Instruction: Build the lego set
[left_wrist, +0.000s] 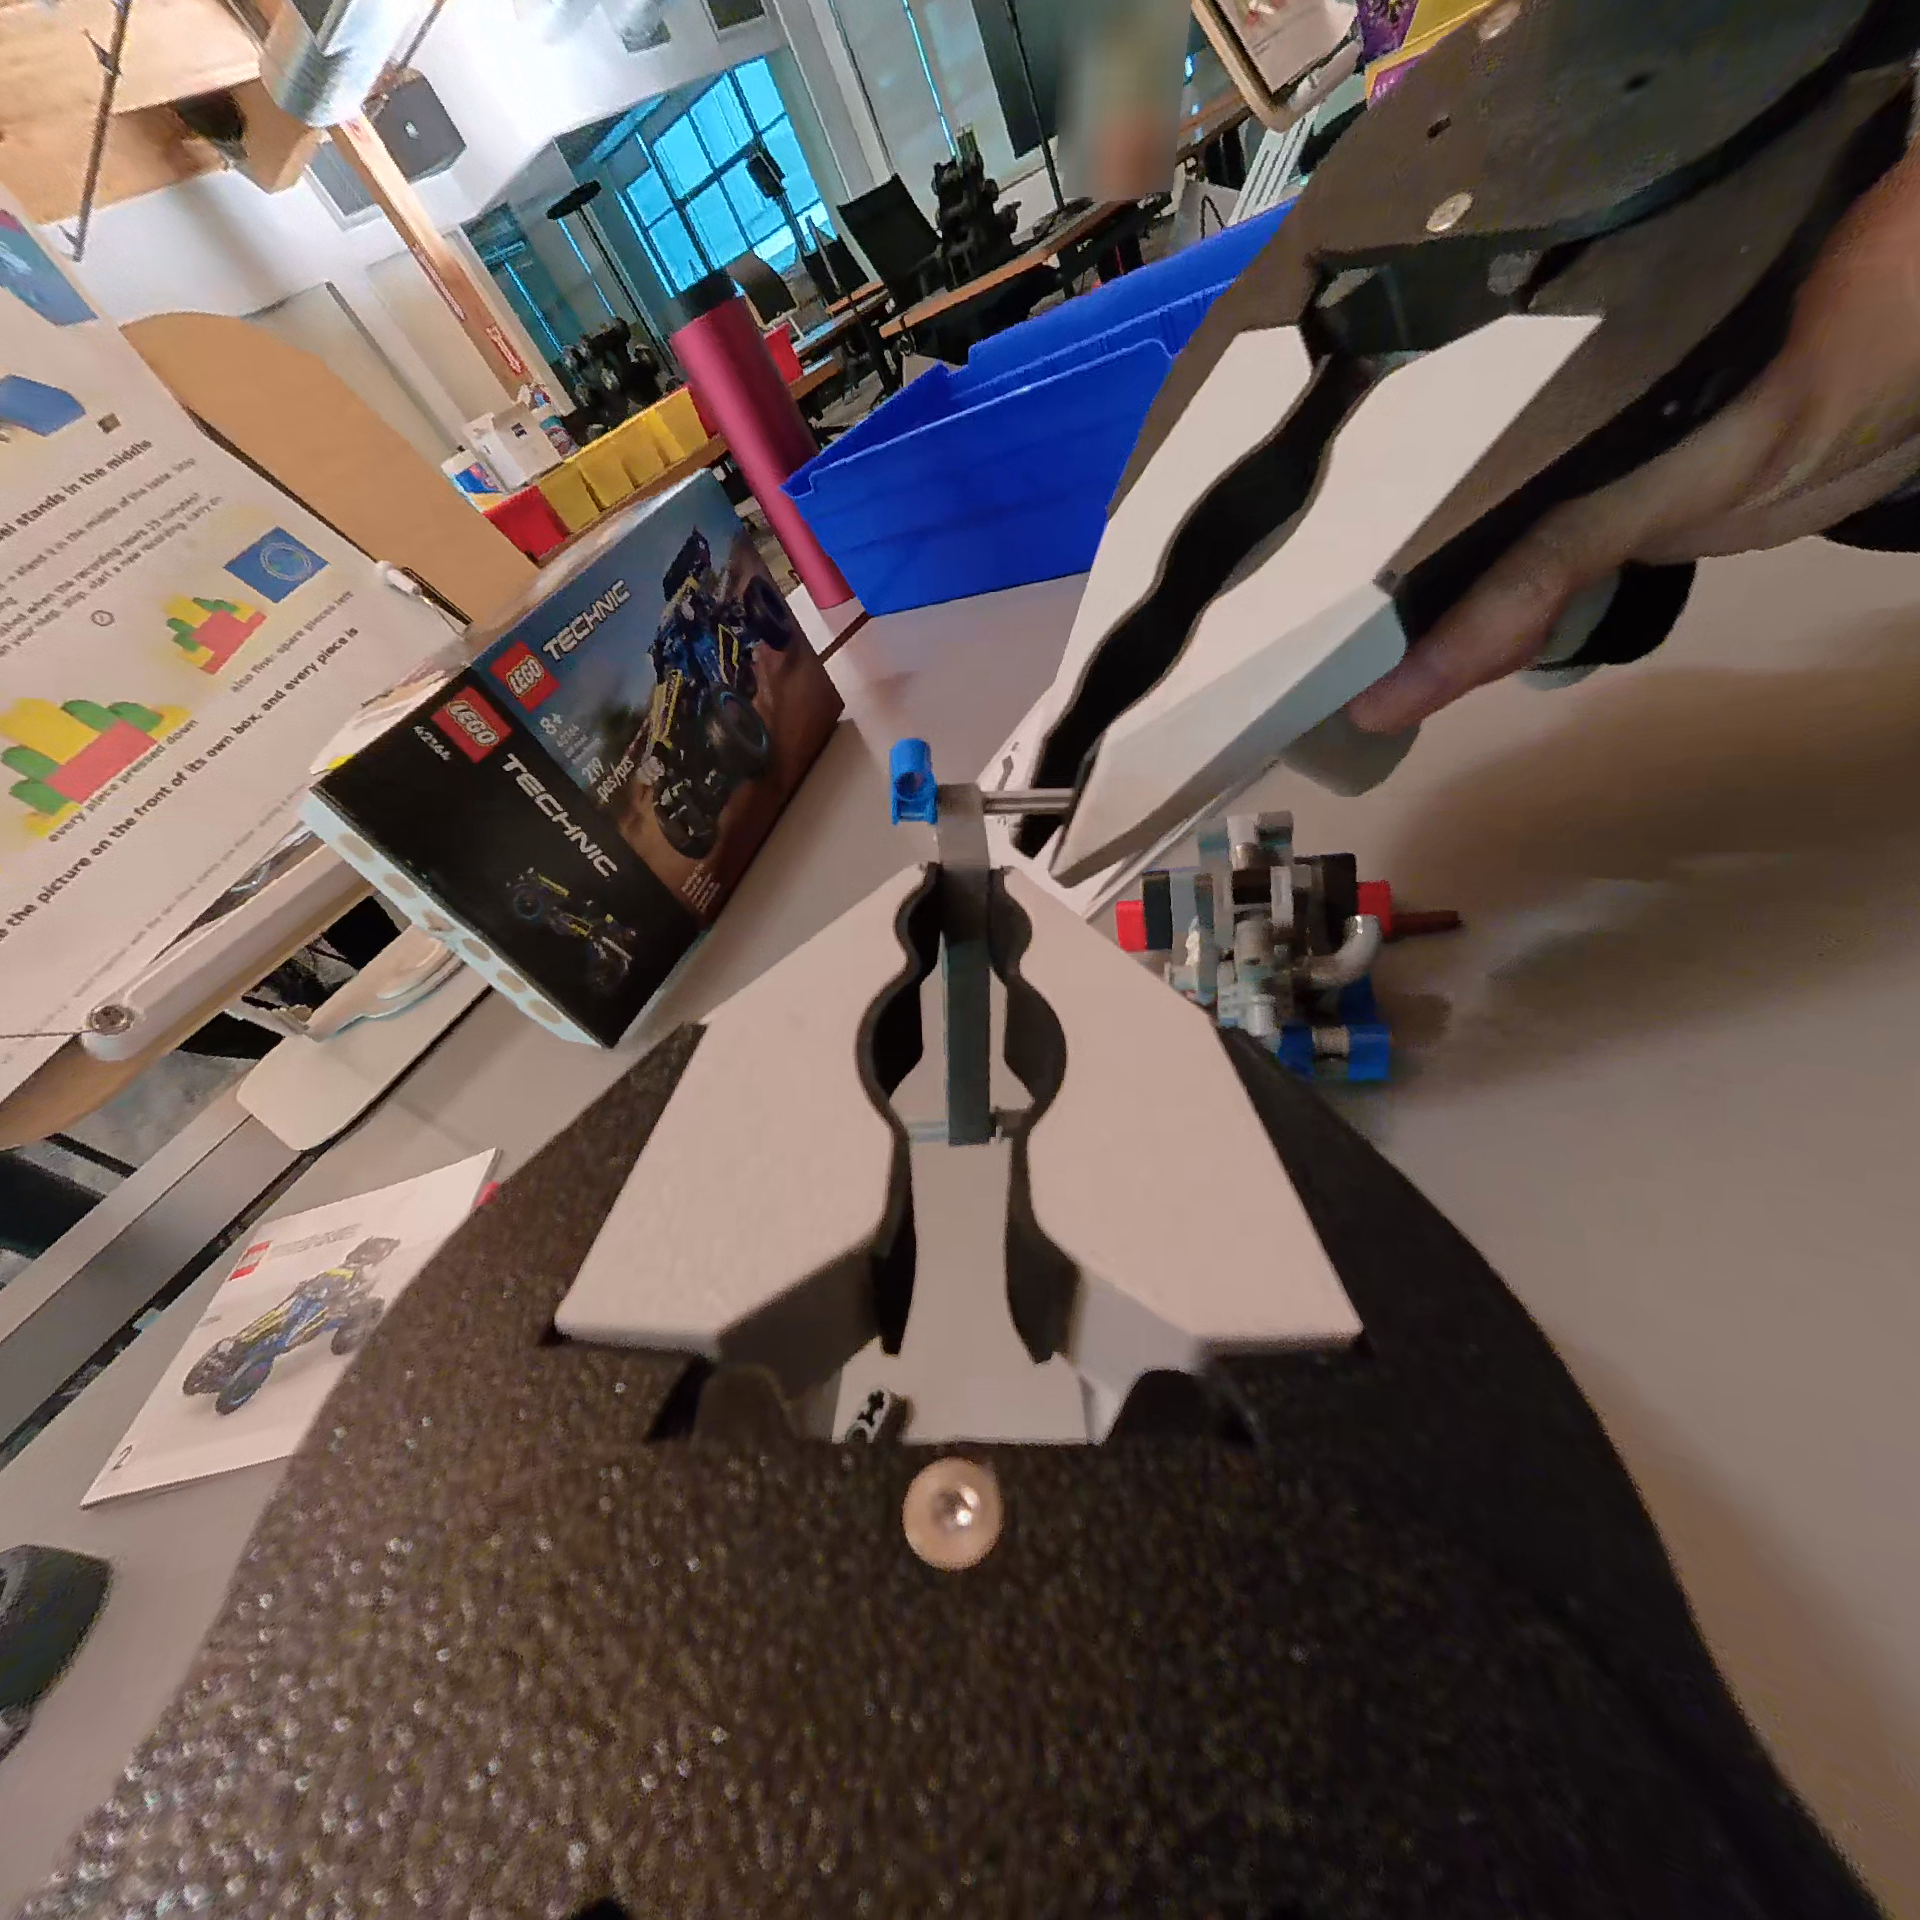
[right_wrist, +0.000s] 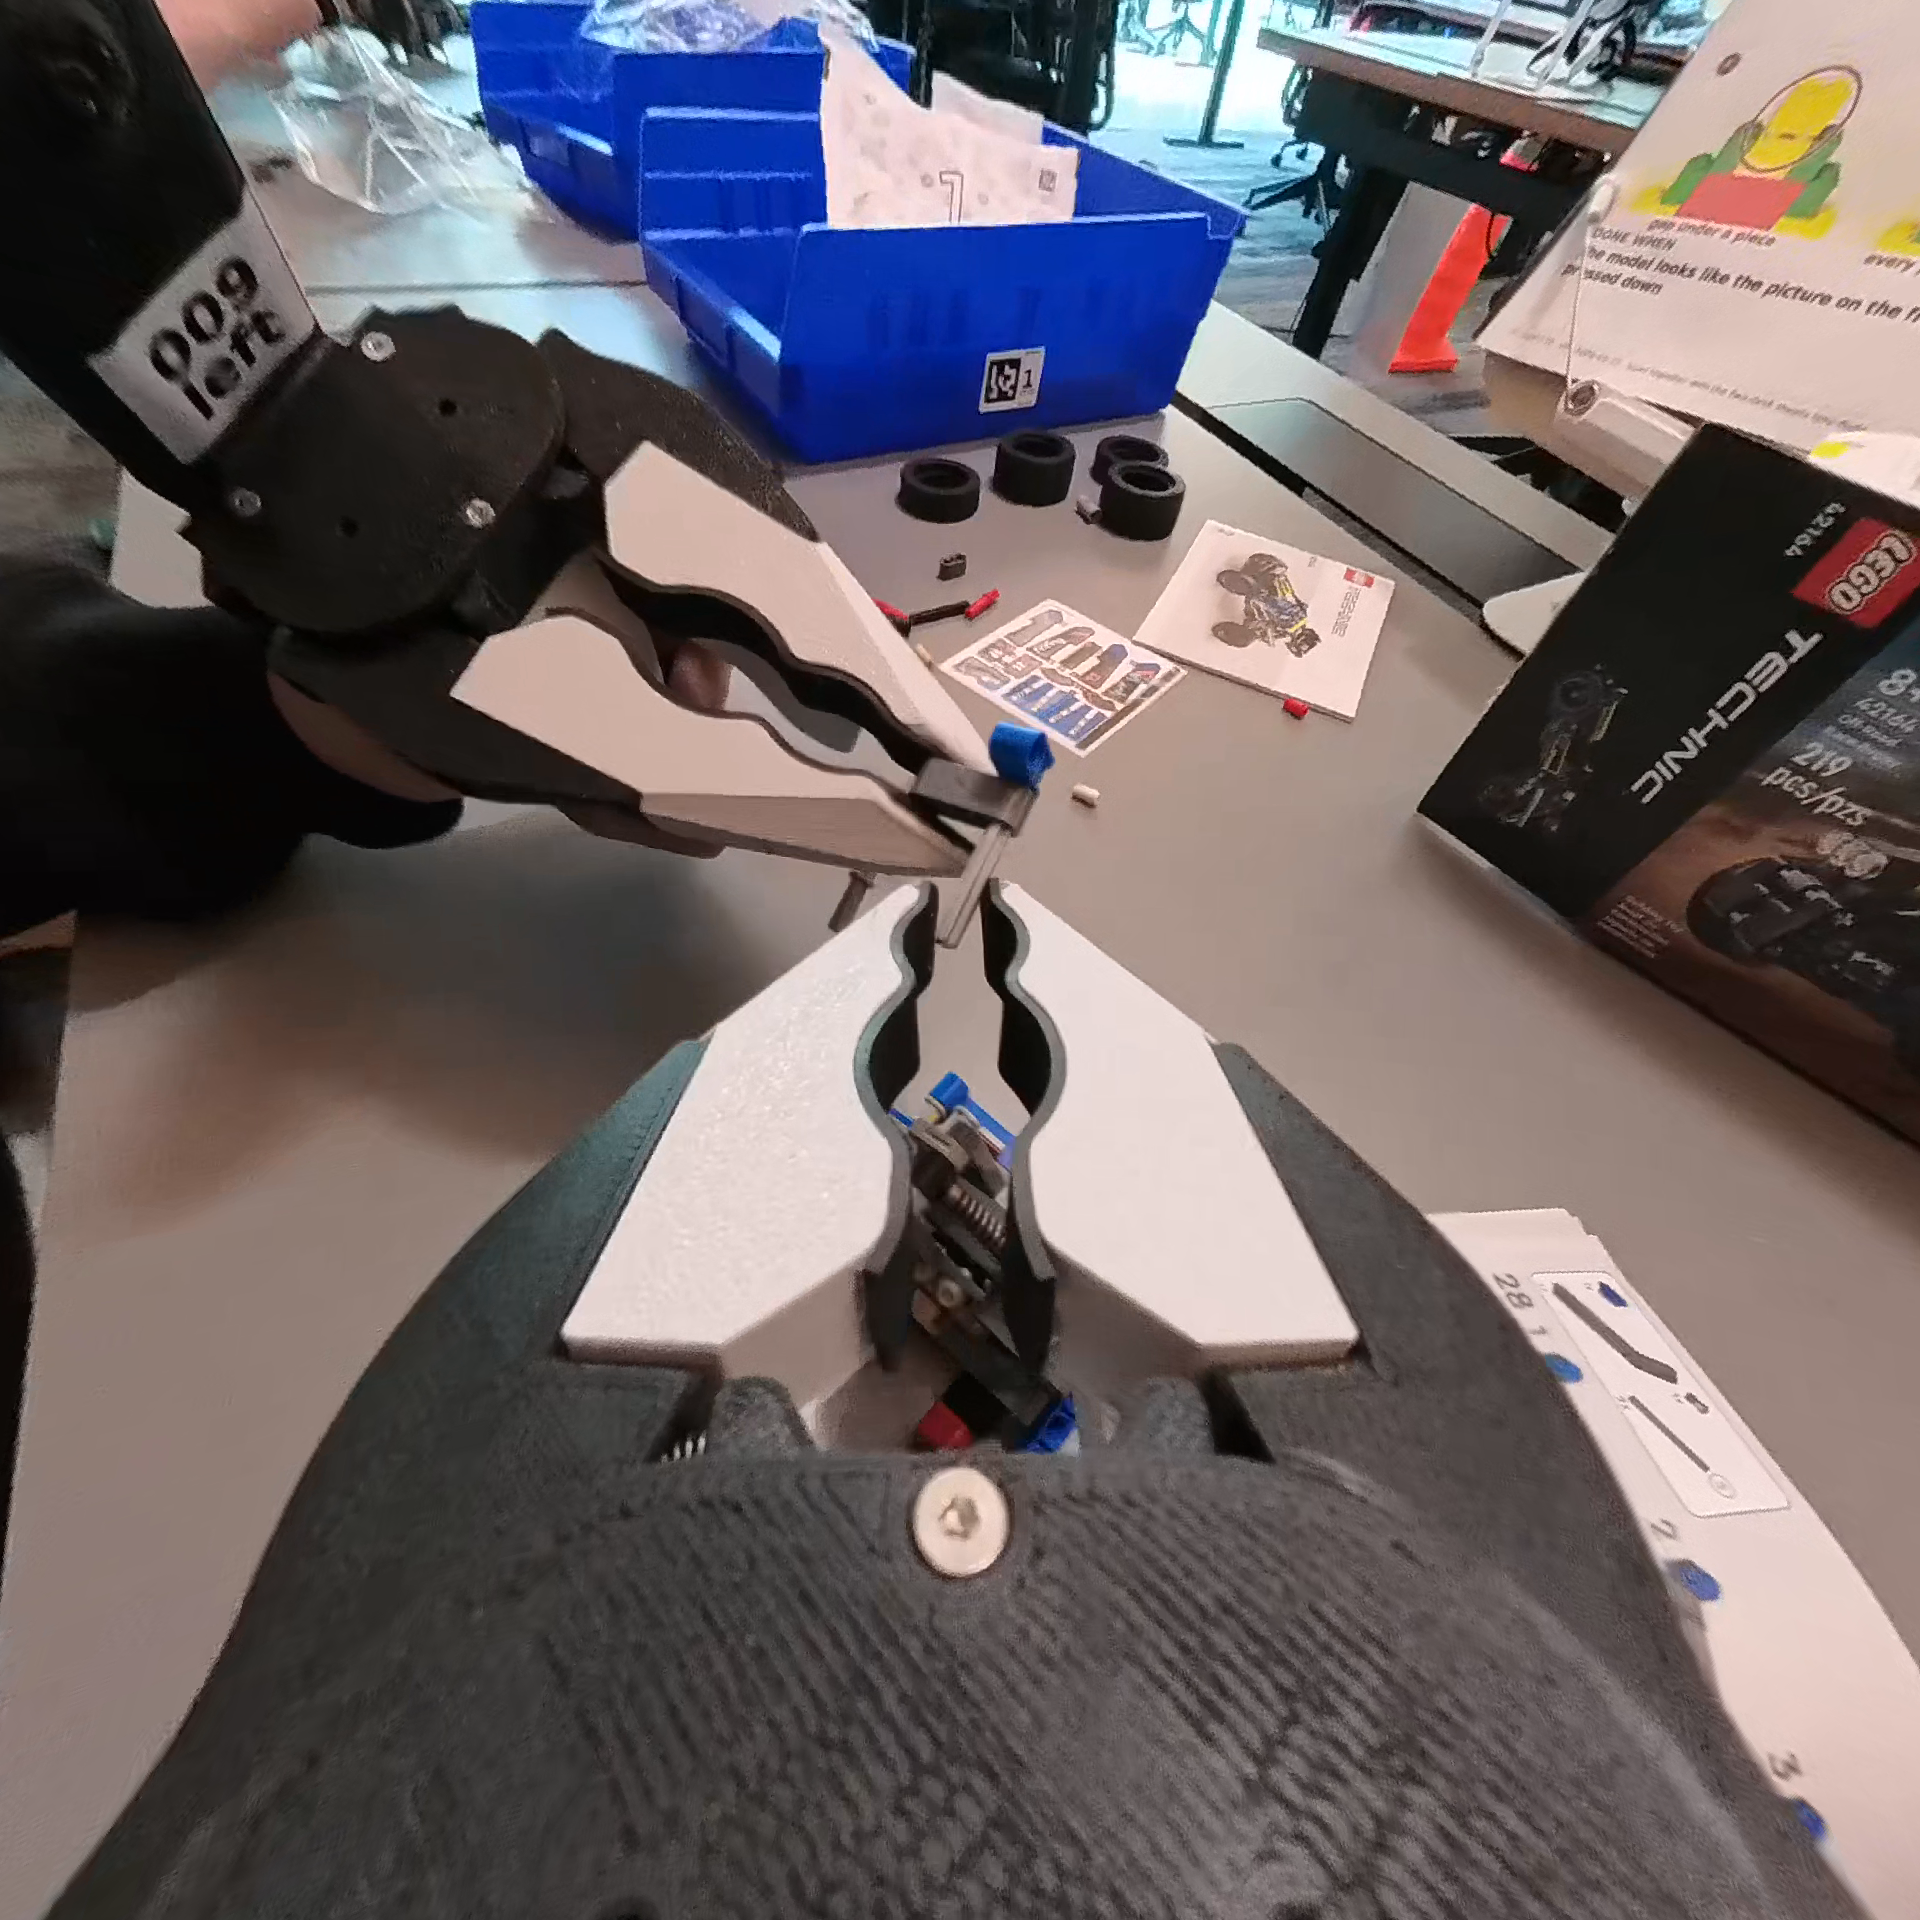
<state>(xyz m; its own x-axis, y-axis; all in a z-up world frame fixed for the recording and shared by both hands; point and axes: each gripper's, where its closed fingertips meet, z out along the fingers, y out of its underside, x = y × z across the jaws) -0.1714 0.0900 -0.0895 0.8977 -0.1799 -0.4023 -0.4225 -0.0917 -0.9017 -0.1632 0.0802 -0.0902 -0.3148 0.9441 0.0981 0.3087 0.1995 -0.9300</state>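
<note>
My left gripper (left_wrist: 961, 883) is shut on a dark grey beam (left_wrist: 966, 997) that stands upright between its pads. A blue connector (left_wrist: 911, 781) sits at the beam's top end, and a thin grey axle (left_wrist: 1023, 800) sticks out sideways from it. My right gripper (left_wrist: 1060, 821) comes in from the right and is shut on that axle. In the right wrist view, my right gripper (right_wrist: 961, 904) pinches the axle (right_wrist: 982, 862) at its tips. The left gripper (right_wrist: 966, 800) holds the beam (right_wrist: 956, 784) and blue connector (right_wrist: 1018, 753) just above.
A partly built grey, blue and red model (left_wrist: 1268, 935) lies on the grey table below the grippers. A set box (left_wrist: 582, 790) stands to one side. Blue bins (right_wrist: 935, 281), black tyres (right_wrist: 1039, 478), a sticker sheet (right_wrist: 1060, 675) and booklets (right_wrist: 1268, 623) lie beyond. Both grippers' tips are close together, under 4 cm apart.
</note>
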